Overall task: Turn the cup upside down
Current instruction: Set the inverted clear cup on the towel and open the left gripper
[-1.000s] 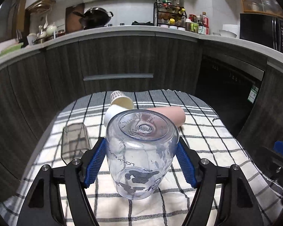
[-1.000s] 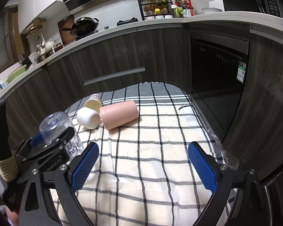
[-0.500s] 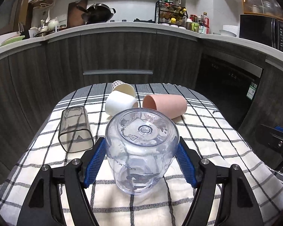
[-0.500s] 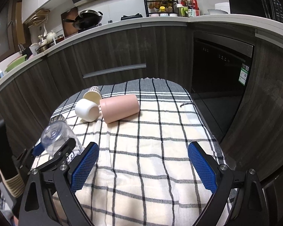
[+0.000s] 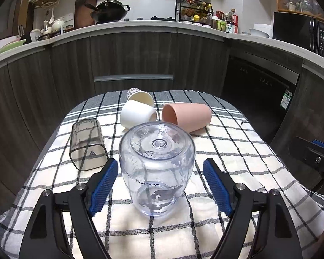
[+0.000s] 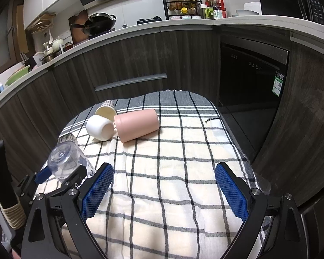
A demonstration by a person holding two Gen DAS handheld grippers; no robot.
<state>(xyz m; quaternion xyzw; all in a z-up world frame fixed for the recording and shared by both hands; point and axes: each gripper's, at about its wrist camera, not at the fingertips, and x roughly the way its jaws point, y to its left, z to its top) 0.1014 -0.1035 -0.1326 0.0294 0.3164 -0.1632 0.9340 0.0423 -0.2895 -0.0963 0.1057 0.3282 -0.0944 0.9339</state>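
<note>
Clear plastic cup (image 5: 157,168) is standing mouth-down on the checked cloth (image 5: 237,164), apparently released; left gripper (image 5: 159,181) fingers are gaping beside it. Withdrawing straight back avoids tipping it. Right gripper (image 6: 164,185) is hovering spread, empty.

— Wide bare stretch of checked cloth (image 6: 175,172) ahead of the right tool (image 6: 164,191), nothing between its spread blue pads.

— Blocked on the left?

— Crowded there: upturned clear cup (image 5: 157,170) standing between the left tool's (image 5: 161,185) parted pads, narrow gaps on both sides; smoky tumbler (image 5: 87,143) lying just beside. Farther back, white cup (image 5: 137,116), paper cup (image 5: 140,97) and pink cup (image 5: 186,116) lying clustered across the way.
</note>
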